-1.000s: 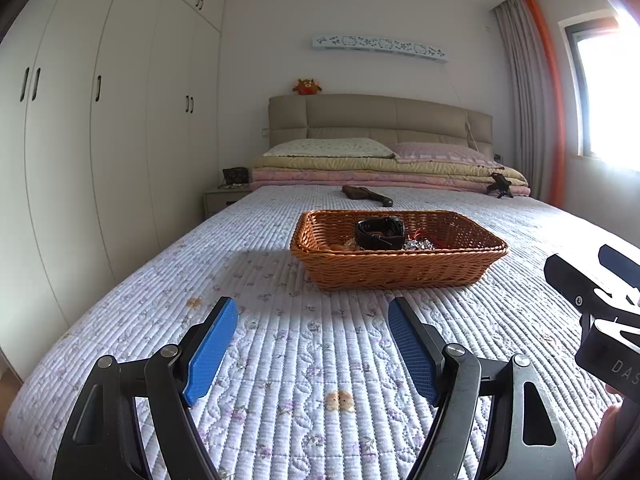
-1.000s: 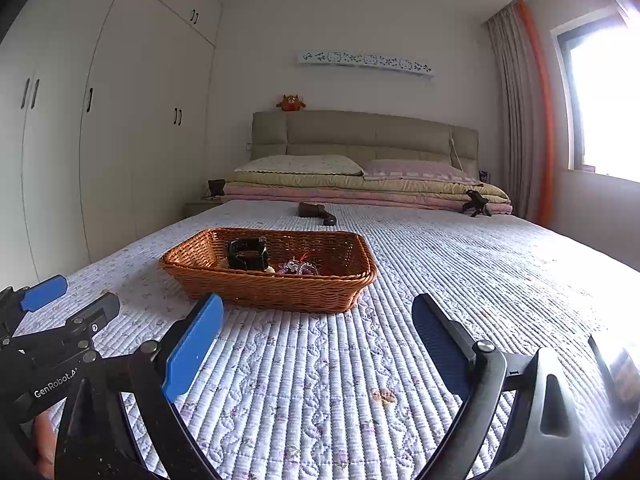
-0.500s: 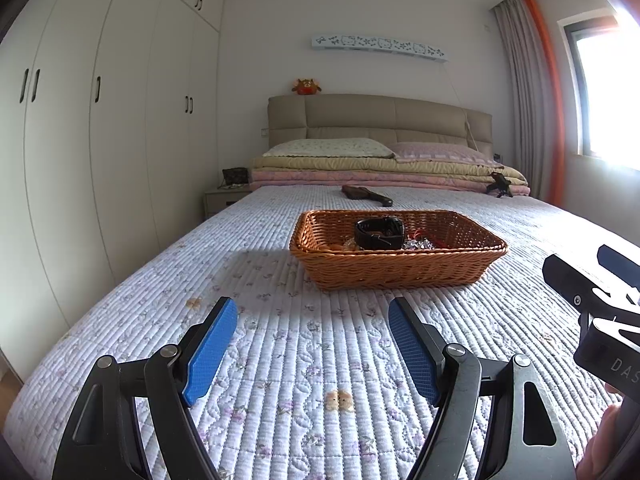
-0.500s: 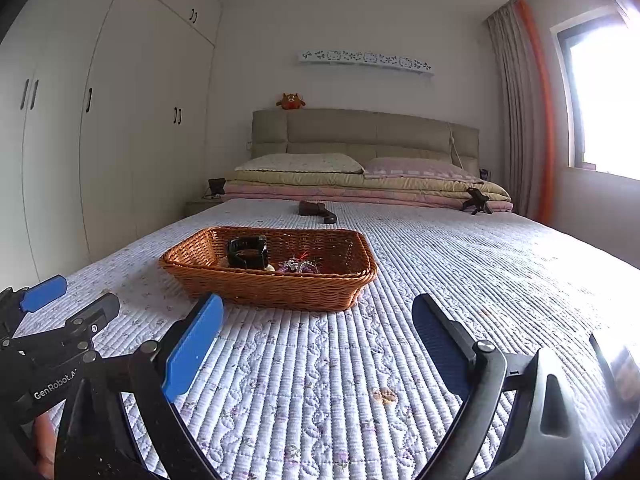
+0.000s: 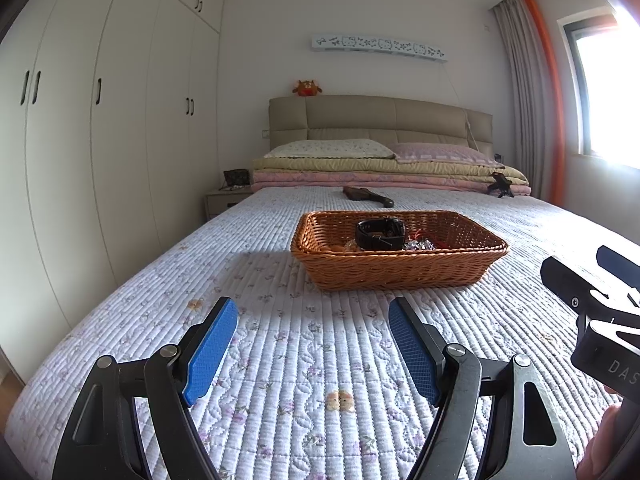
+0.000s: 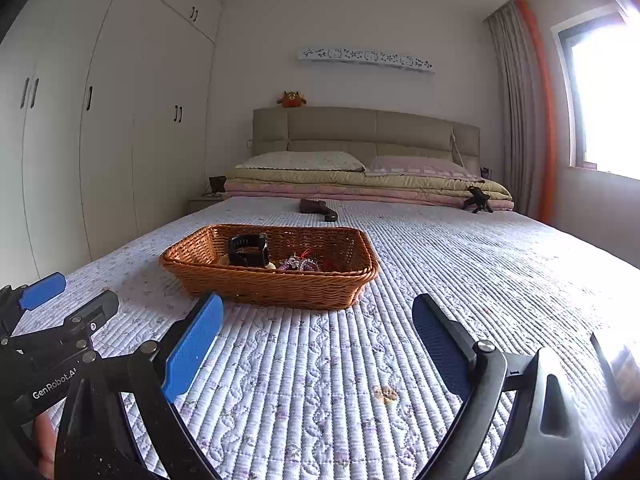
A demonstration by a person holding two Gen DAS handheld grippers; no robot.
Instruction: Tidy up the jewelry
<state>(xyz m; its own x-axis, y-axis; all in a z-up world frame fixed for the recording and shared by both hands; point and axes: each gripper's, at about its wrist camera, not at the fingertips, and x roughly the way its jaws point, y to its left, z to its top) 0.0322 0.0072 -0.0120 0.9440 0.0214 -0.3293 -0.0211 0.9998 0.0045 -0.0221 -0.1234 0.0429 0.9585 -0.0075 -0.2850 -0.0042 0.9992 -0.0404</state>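
A brown wicker basket point(image 5: 400, 268) sits on the quilted bed, ahead of both grippers; it also shows in the right wrist view point(image 6: 264, 284). Inside it lie a black watch point(image 5: 380, 234) and a small heap of shiny and red jewelry point(image 5: 420, 243); the right wrist view shows the watch point(image 6: 249, 250) and the jewelry point(image 6: 302, 262) too. My left gripper point(image 5: 312, 320) is open and empty, low over the quilt. My right gripper point(image 6: 318, 318) is open and empty, just short of the basket.
A dark brown object point(image 5: 368, 195) lies on the bed beyond the basket. A small black tripod-like thing point(image 5: 500, 185) stands by the folded blankets point(image 5: 380, 174). White wardrobes point(image 5: 100, 120) line the left side. A window point(image 5: 608, 92) is at the right.
Both views have shifted very slightly; the basket sits a touch lower in frame. Both grippers stay open and empty.
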